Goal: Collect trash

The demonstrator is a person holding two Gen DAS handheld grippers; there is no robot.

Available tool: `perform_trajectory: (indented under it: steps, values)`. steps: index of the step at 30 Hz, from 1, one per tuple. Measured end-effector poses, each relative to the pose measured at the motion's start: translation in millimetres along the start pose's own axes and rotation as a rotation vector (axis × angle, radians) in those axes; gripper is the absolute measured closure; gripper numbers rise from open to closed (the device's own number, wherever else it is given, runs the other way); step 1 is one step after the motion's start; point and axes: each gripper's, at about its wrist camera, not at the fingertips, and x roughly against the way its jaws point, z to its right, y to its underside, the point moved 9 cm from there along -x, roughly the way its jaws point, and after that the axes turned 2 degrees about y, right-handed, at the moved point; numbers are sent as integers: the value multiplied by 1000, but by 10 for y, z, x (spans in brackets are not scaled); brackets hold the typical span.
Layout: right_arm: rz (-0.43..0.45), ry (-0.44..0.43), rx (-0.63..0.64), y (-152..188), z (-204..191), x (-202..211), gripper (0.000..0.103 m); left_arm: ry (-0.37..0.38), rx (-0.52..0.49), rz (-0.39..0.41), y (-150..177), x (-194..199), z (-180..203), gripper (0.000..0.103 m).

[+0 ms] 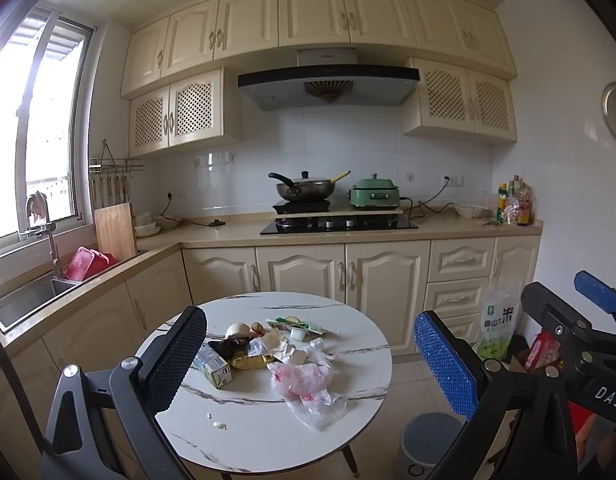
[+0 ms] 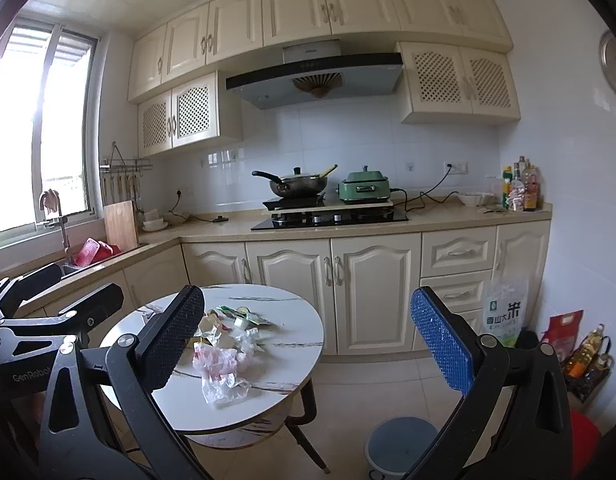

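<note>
- Left tongs (image 1: 308, 364): released, empty, held back from the tabletop (image 1: 268, 436) to frame the trash (image 1: 268, 350).
- Right tongs (image 2: 308, 344): likewise released, empty.
- Trash: heaped mid-tabletop.
- Bin (image 2: 402, 446): on floor just beside, handy for drops.

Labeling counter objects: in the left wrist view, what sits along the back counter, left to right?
Cutting board → stacked bowls → wok → green electric cooker → white dish → bottles.

"DAS" — right claw (image 1: 606, 394) | "GenRobot" — left claw (image 2: 30, 378) | "米" — rice bag (image 2: 504, 316) (rest unclear)
</note>
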Motion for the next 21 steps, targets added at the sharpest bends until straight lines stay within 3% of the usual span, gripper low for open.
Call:
perform_trajectory:
  steps: [13,18,21]
  values:
    - [-23,-6,-2,30,16,-72,0,-12,11,-20,64,-109,-104,1]
    - [-54,-24,4,134,13,-275,0,5,39,-49,146,-307,-366,1]
    - [-101,-40,22,281,-17,-515,0,-53,78,-95,252,-523,-685,1]
